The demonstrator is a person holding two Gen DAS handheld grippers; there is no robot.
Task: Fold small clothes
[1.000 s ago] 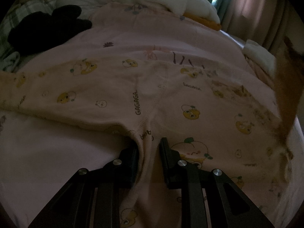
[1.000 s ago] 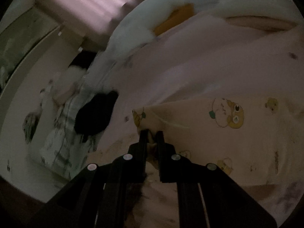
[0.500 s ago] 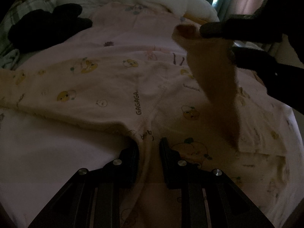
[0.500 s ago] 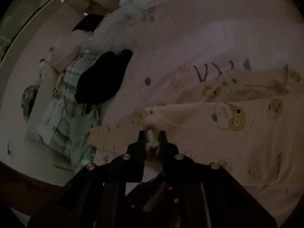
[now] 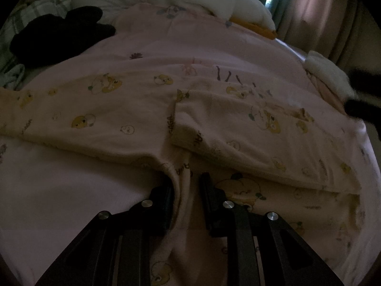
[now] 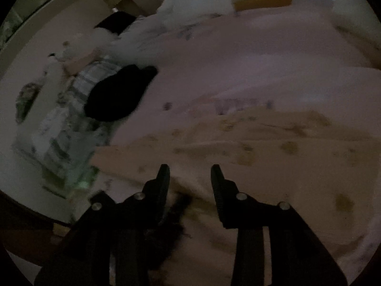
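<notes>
On the pink bed, my right tongs have just been opening, empty, dropping the sleeve folded across the garment; left tongs stay clamped on its hem.

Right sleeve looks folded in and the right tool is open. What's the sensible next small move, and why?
Probably draw the right tool back clear of the garment: its jaws have just been opening with nothing pinched between them, and the sleeve already lies folded across the body. The left tool pinches the near edge, and the other sleeve lies unfolded.
</notes>
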